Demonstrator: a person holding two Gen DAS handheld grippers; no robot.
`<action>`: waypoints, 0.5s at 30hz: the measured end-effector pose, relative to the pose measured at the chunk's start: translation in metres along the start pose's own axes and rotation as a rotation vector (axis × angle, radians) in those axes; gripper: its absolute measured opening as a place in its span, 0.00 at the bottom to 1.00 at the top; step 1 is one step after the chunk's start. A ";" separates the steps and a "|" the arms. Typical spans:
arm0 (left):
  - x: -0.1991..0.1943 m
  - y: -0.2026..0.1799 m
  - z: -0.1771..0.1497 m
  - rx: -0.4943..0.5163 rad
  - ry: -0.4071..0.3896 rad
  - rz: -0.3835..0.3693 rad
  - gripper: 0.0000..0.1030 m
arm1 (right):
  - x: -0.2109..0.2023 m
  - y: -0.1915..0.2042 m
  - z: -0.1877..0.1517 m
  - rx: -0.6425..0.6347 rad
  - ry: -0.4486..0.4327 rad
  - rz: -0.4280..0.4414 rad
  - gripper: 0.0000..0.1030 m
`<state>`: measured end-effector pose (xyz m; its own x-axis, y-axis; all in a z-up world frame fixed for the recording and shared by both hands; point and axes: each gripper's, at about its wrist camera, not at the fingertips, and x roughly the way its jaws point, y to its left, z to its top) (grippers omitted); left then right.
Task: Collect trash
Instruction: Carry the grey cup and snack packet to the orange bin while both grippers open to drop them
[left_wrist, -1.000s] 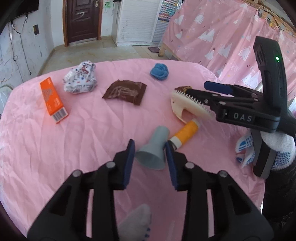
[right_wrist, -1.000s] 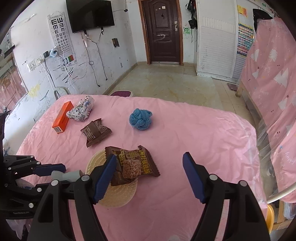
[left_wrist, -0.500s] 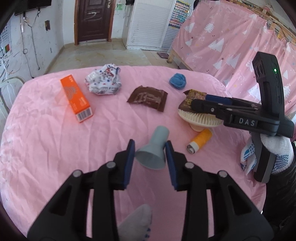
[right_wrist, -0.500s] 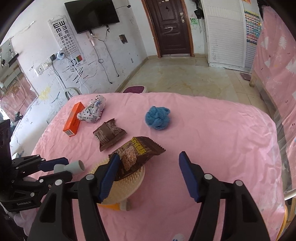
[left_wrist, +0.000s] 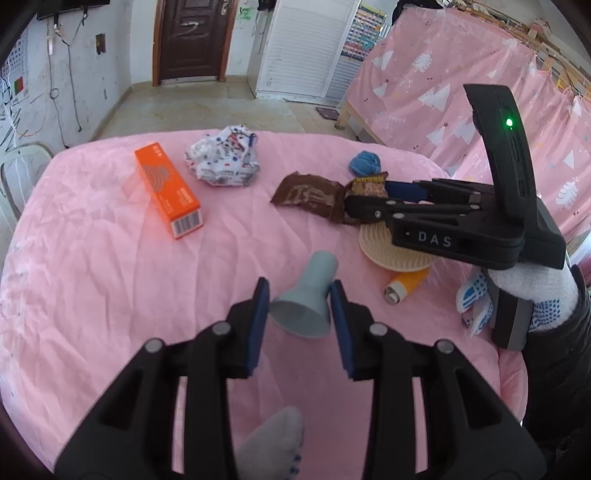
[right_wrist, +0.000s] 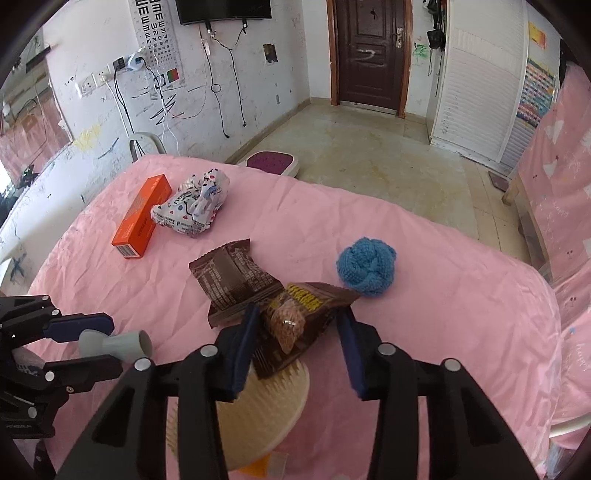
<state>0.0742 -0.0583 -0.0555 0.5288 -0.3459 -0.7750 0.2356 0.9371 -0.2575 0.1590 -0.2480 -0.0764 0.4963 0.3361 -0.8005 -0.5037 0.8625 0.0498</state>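
Left claw (left_wrist: 298, 314) clamped on the wide end of a grey plastic funnel-shaped piece (left_wrist: 308, 299), narrow neck pointing forward over the pink wrinkled cloth (left_wrist: 110, 280) of the surface.

Right claw (right_wrist: 295, 339) set narrow around a crumpled brown snack wrapper with yellow print (right_wrist: 295, 321) — both blue pads (right_wrist: 243, 347) close at its sides, wrapper lifted a little above a round beige bristle brush (right_wrist: 258, 417). Firm pinch or only loose contact: cannot tell from the pictures.

Just beyond, a second flat dark brown wrapper (right_wrist: 232, 280) lying on the cloth, its near corner touching the first one. To the right, apart, a blue knitted yarn ball (right_wrist: 365, 271).

Farther at the left, an orange rectangular carton with barcode (left_wrist: 168, 190) and just beside it a crumpled white bag with coloured dots (left_wrist: 223, 160). In the right wrist view these two seem touching.

Under the edge of the brush — an orange and white tube (left_wrist: 404, 282) lying on its side. White knitted glove with blue dots (left_wrist: 517, 295) around the handle of the right tool.
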 end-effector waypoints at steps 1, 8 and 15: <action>0.000 0.000 0.000 0.001 -0.002 0.000 0.31 | 0.000 0.001 0.000 -0.006 0.000 -0.004 0.29; -0.003 0.002 -0.001 0.004 -0.008 -0.004 0.31 | -0.007 0.003 0.001 0.008 -0.028 -0.020 0.28; -0.012 -0.002 0.001 0.010 -0.024 0.016 0.31 | -0.020 -0.001 -0.002 0.037 -0.068 -0.016 0.28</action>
<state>0.0681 -0.0561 -0.0453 0.5520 -0.3324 -0.7648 0.2353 0.9419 -0.2395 0.1485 -0.2565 -0.0611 0.5516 0.3456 -0.7592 -0.4690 0.8811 0.0604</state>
